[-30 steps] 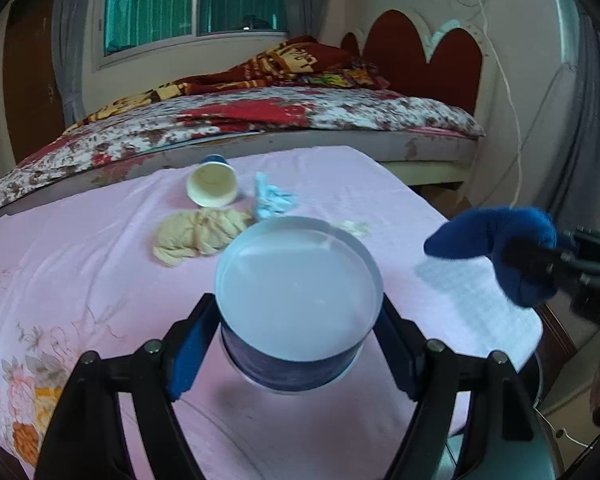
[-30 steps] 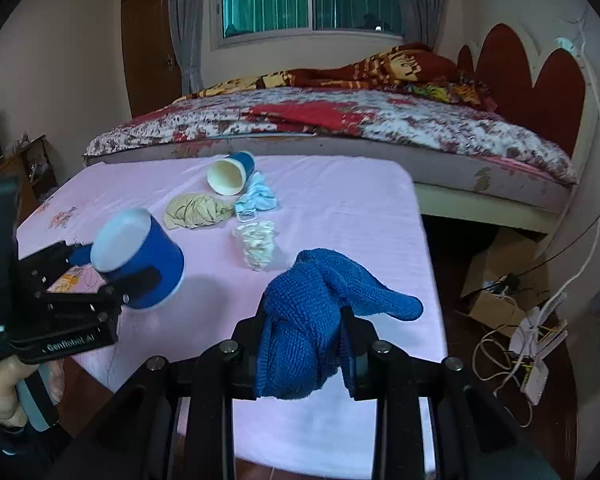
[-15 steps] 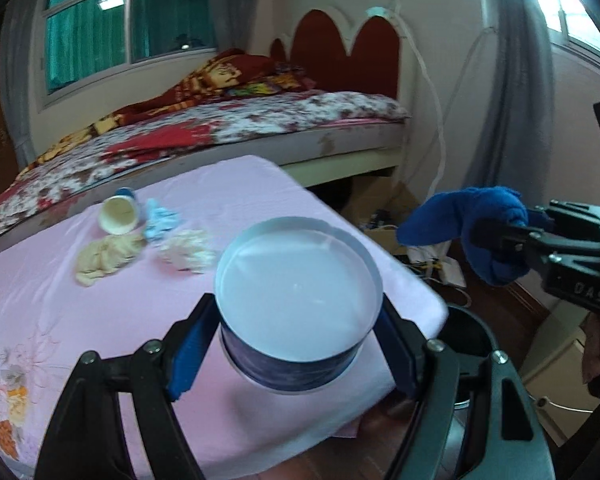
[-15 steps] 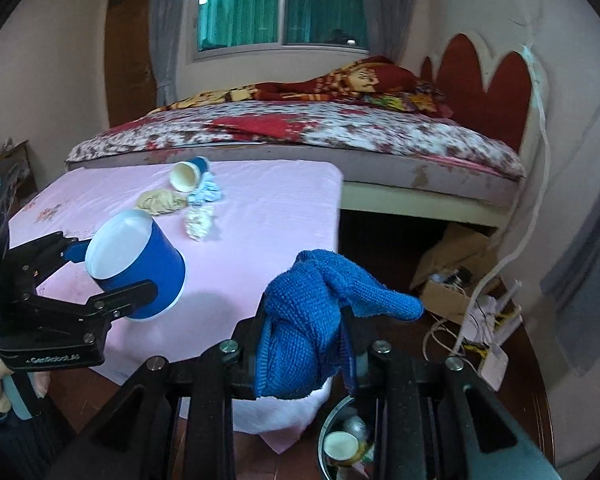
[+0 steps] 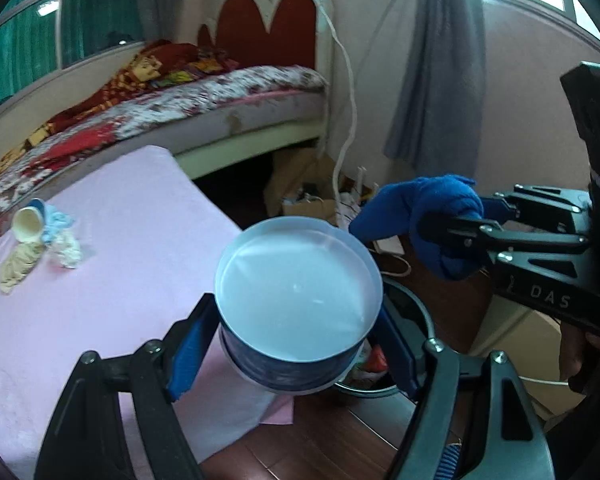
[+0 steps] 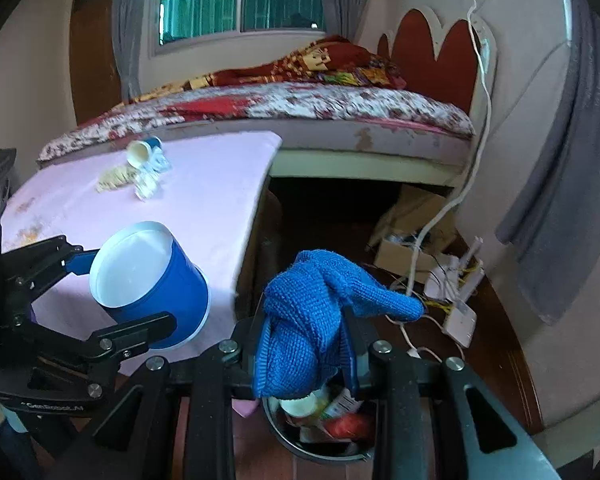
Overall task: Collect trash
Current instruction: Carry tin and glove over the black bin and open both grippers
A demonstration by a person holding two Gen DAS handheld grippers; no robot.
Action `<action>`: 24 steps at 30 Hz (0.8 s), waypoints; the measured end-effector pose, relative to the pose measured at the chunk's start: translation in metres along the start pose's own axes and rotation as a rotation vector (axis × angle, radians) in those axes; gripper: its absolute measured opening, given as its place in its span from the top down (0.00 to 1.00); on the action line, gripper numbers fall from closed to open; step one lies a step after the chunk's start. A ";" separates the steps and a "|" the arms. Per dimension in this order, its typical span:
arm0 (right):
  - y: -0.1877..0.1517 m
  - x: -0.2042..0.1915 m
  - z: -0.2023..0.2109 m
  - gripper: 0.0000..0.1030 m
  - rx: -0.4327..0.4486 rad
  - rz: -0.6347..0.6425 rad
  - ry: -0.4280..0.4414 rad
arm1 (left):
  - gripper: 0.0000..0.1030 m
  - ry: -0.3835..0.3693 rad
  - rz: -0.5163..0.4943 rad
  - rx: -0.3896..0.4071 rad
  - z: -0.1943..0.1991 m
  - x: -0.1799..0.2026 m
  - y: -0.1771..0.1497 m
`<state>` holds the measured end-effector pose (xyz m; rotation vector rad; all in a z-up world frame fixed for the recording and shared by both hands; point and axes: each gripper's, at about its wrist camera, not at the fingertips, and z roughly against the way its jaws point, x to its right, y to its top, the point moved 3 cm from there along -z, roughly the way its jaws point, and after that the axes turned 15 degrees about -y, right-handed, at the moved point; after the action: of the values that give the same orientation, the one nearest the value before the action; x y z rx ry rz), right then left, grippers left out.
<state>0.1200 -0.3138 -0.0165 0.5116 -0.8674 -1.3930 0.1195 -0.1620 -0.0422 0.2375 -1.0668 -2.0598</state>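
My left gripper [image 5: 296, 336] is shut on a blue paper cup [image 5: 296, 300] with a white inside, held over the table's corner beside the bin; it also shows in the right wrist view [image 6: 152, 284]. My right gripper [image 6: 306, 356] is shut on a blue knitted glove [image 6: 312, 320], held above a dark round trash bin [image 6: 320, 424] on the floor that holds several pieces of trash. The glove also shows in the left wrist view [image 5: 428, 216]. On the pink table [image 5: 120, 240] lie a tipped cup [image 5: 26, 224], a beige rag [image 5: 18, 264] and crumpled tissues [image 5: 66, 248].
A bed with a floral cover [image 6: 300, 108] stands behind the table. A cardboard box [image 6: 400, 256], cables and a white power strip [image 6: 460, 320] lie on the wooden floor to the right. A grey curtain [image 6: 560, 200] hangs at the right.
Both grippers have swung right, off the table toward the floor. The trash bin has come into view under the glove and beside the cup. Both grips are unchanged.
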 end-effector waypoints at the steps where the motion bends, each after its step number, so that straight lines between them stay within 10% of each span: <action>1: -0.008 0.008 -0.003 0.70 -0.021 -0.007 -0.003 | 0.25 -0.004 -0.004 -0.007 -0.003 0.004 -0.001; 24: -0.097 0.077 -0.069 0.69 -0.258 -0.112 0.030 | 0.25 -0.106 -0.026 -0.174 -0.093 0.039 -0.023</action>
<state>0.1090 -0.4150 -0.1151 0.3860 -0.6308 -1.5692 0.1255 -0.2395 -0.1112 0.0549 -0.9435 -2.1947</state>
